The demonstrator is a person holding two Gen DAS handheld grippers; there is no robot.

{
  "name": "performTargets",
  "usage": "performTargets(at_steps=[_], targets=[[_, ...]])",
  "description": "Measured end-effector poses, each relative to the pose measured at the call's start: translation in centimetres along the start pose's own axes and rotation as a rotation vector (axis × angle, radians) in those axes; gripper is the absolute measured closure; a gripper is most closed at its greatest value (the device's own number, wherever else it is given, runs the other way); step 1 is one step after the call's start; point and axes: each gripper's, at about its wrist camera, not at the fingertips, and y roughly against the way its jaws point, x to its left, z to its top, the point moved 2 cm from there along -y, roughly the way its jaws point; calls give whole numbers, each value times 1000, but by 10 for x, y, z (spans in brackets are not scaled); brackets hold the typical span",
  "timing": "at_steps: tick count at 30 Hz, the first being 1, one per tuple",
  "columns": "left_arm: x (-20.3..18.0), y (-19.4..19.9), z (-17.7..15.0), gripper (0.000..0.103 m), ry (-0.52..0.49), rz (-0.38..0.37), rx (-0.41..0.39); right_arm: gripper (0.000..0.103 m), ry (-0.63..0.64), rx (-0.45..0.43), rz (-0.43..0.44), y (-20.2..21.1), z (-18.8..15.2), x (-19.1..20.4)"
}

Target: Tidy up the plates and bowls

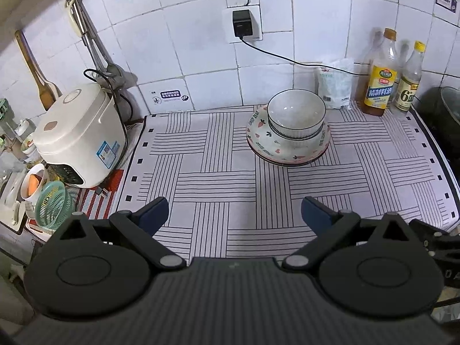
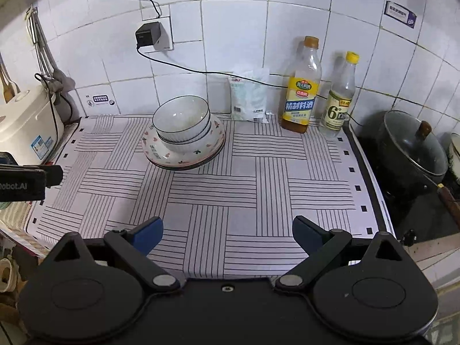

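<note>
White ribbed bowls (image 1: pixel 296 115) sit nested on a stack of patterned plates (image 1: pixel 258 141) at the back of the striped mat (image 1: pixel 218 178). The same bowls (image 2: pixel 181 120) and plates (image 2: pixel 201 151) show in the right wrist view. My left gripper (image 1: pixel 234 211) is open and empty, low over the mat's front, well short of the stack. My right gripper (image 2: pixel 227 231) is open and empty, also near the front edge. The left gripper's body (image 2: pixel 26 184) shows at the left of the right wrist view.
A white rice cooker (image 1: pixel 79 138) stands at the left with a green basket (image 1: pixel 53 204) and cups beside it. Two bottles (image 2: pixel 300 97) (image 2: pixel 339 103) and a white bag (image 2: pixel 250 97) stand against the tiled wall. A lidded dark pot (image 2: pixel 414 146) sits on the stove at right.
</note>
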Motion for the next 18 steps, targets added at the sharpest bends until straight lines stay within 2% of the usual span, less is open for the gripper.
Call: performTargets(at_steps=[13,18], targets=[[3,14,-26,3,-7,3,-46,5,23,-38,-44,10,-18,5],[1,20,-31,3,-49,18,-57,5,37,-77,-70,15,-23,7]])
